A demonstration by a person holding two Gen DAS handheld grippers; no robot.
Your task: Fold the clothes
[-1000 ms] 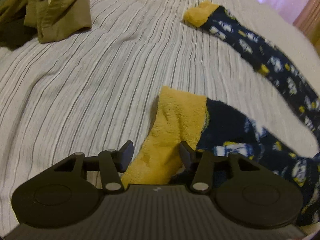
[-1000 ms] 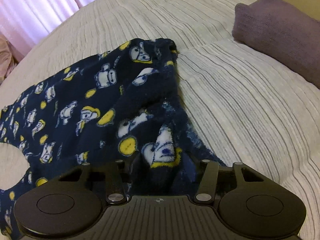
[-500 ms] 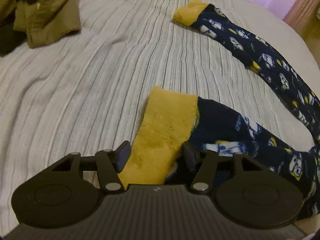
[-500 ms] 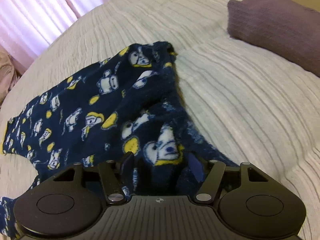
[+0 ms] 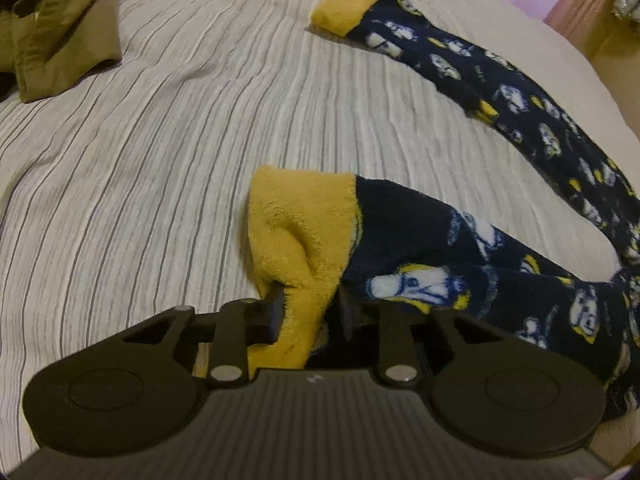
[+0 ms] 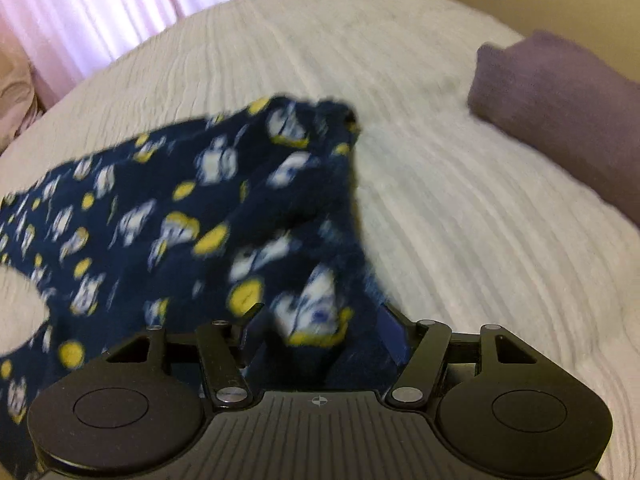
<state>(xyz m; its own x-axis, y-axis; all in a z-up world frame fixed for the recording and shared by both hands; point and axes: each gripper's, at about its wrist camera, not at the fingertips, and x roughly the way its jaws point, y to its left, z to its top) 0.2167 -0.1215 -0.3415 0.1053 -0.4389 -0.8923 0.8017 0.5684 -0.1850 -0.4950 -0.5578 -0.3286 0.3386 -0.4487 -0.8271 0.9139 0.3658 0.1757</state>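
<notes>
Both ends we hold: our left gripper [image 5: 308, 312], just closing, pinches the yellow cuff [image 5: 304, 224]; our right gripper [image 6: 320, 320] stands wide around the navy pyjama trousers [image 6: 168, 216].

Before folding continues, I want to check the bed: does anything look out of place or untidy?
Yes. An olive garment lies crumpled in a heap on the striped bedspread, unfolded. The patterned pajama pants are spread with legs apart, which suits folding.

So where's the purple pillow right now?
In the right wrist view, the purple pillow lies at the far right of the white bedspread, apart from the navy printed pajamas left of it.
</notes>
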